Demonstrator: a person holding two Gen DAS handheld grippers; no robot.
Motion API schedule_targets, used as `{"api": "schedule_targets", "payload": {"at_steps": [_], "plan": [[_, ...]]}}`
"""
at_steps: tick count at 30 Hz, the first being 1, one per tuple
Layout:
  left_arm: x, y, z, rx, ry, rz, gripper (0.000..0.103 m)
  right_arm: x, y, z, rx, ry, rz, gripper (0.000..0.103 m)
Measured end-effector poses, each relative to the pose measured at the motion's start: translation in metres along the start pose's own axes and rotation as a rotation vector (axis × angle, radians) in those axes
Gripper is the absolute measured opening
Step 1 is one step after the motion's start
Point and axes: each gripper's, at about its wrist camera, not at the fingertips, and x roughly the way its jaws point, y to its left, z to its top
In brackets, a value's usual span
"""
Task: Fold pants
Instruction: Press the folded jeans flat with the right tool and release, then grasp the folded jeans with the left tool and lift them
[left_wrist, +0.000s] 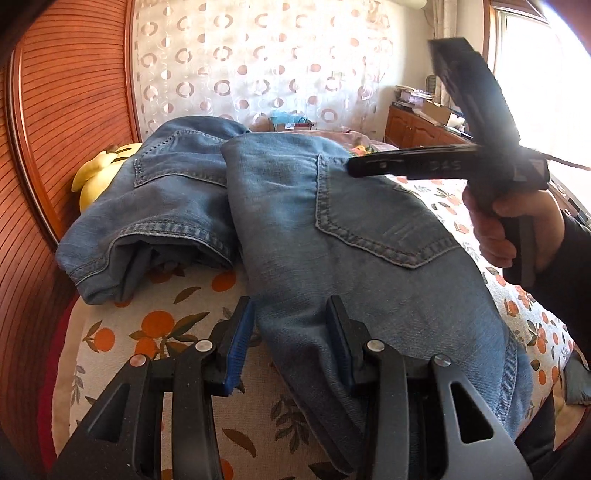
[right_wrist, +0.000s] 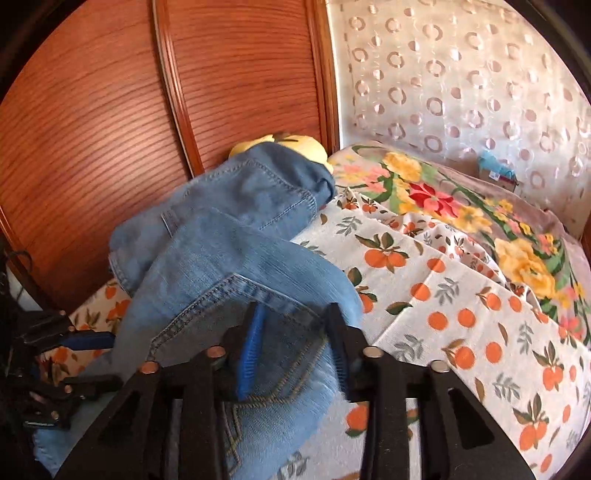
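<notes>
A folded pair of blue jeans (left_wrist: 354, 243) lies on the orange-print bedsheet (left_wrist: 155, 325), back pocket up; it also shows in the right wrist view (right_wrist: 221, 273). A second folded pair of jeans (left_wrist: 147, 206) lies behind it to the left, near the headboard. My left gripper (left_wrist: 291, 328) is open and empty, its jaws astride the near left edge of the front jeans. My right gripper (right_wrist: 295, 347) is open and empty just above the jeans' pocket; in the left wrist view it (left_wrist: 480, 162) hovers over the jeans, held by a hand.
A wooden headboard (left_wrist: 66, 110) runs along the left. A yellow plush toy (left_wrist: 96, 173) sits behind the far jeans. A floral blanket (right_wrist: 461, 206) lies on the bed's far side. A patterned curtain (left_wrist: 258, 55) and a wooden cabinet (left_wrist: 417, 129) stand behind.
</notes>
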Motion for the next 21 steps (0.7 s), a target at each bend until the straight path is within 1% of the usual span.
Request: {"api": "schedule_targets", "payload": {"at_steps": [3,5,8,15,17,20,21], "plan": [[-0.002,0.002,-0.001,-0.013,-0.002,-0.002,0.041,0.003,-0.013,-0.006,0.060,0.020,0.033,0.059],[-0.002,0.003,-0.002,-0.016,0.000,-0.003,0.041,0.010,-0.021,-0.010,0.103,0.046,0.068,0.061],[-0.001,0.002,-0.001,-0.014,0.001,0.006,0.041,0.022,-0.029,-0.011,0.176,0.080,0.145,0.062],[-0.001,0.002,-0.001,-0.016,0.002,0.014,0.041,0.043,-0.045,-0.010,0.256,0.145,0.228,0.063],[-0.001,0.002,-0.001,-0.016,0.001,0.018,0.041,0.051,-0.050,-0.012,0.292,0.164,0.247,0.063],[-0.002,0.002,-0.001,-0.019,-0.001,0.020,0.041,0.057,-0.050,-0.010,0.297,0.166,0.248,0.062],[-0.002,0.002,-0.001,-0.019,-0.002,0.022,0.041,0.058,-0.050,-0.010,0.296,0.170,0.252,0.059]]}}
